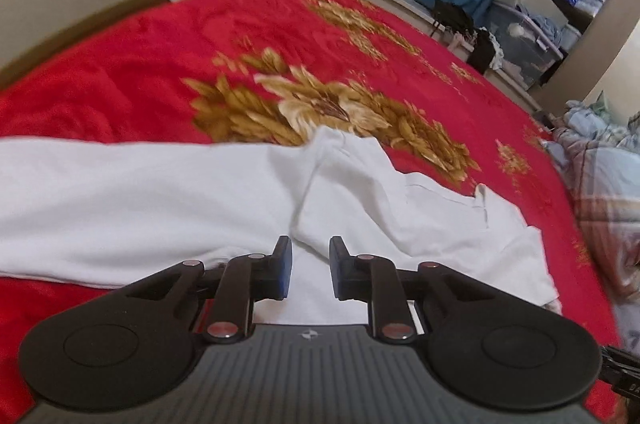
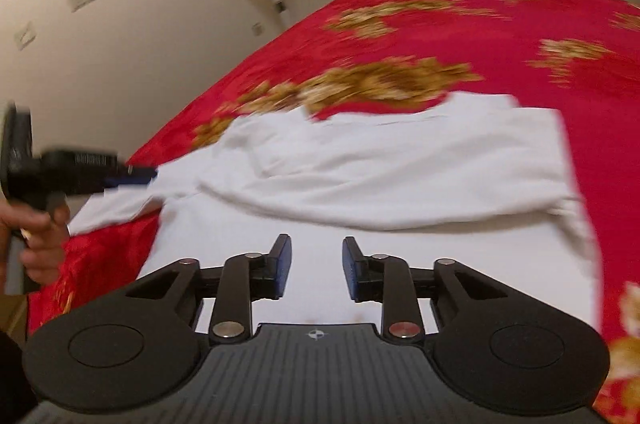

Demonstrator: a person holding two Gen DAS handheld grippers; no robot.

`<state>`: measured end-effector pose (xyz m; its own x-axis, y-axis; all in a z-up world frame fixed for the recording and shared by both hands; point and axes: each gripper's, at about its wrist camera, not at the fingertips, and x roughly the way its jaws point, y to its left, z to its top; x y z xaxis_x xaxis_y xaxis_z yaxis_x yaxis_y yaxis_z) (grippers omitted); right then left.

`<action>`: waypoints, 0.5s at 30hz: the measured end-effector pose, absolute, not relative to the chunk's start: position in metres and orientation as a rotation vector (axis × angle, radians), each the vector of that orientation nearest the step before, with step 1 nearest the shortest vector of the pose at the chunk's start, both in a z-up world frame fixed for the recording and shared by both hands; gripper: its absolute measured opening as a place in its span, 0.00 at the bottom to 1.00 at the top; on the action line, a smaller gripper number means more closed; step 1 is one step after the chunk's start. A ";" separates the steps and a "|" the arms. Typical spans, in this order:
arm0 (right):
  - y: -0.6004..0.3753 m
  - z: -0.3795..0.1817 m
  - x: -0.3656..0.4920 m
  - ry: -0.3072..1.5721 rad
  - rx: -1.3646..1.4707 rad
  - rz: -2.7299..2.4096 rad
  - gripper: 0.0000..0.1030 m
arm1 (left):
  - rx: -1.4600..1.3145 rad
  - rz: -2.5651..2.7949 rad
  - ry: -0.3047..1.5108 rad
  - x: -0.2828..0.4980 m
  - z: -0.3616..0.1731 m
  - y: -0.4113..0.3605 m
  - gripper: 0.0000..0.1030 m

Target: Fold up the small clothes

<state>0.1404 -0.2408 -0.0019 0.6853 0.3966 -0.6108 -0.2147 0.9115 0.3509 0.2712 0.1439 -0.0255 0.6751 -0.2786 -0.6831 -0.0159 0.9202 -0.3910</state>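
white shirt (image 1: 168, 200) is lying just ahead of and under my left claw (image 1: 310, 266) and right claw (image 2: 317, 266), both gaping, gripping nothing.

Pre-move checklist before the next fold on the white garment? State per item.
1. Left gripper free of cloth: ok in its own view, jaws apart, nothing between them. In the right wrist view its tip sits at the garment's edge; contact cannot tell.
2. Right gripper free of cloth: ok, jaws apart above the garment, nothing pinched.
3. Garment fully on the blanket: ok as far as seen; the near edge is hidden.
4. Garment flat: not ok, a part is folded over the body and wrinkled.
5. Sharp view: not ok, the right wrist view is blurred.
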 end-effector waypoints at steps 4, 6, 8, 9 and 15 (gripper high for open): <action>-0.285 -0.012 0.130 0.681 0.328 0.265 0.33 | -0.492 -0.167 0.872 0.295 -0.053 0.149 0.22; -0.301 -0.020 0.135 0.676 0.373 0.214 0.34 | -0.556 -0.173 0.915 0.307 -0.068 0.153 0.27; -0.312 -0.029 0.146 0.666 0.436 0.203 0.42 | -0.610 -0.171 0.932 0.317 -0.080 0.157 0.27; -0.316 -0.036 0.154 0.678 0.457 0.184 0.44 | -0.624 -0.168 0.927 0.321 -0.083 0.159 0.30; -0.345 -0.069 0.184 0.726 0.642 0.086 0.44 | -0.638 -0.150 0.901 0.335 -0.090 0.157 0.25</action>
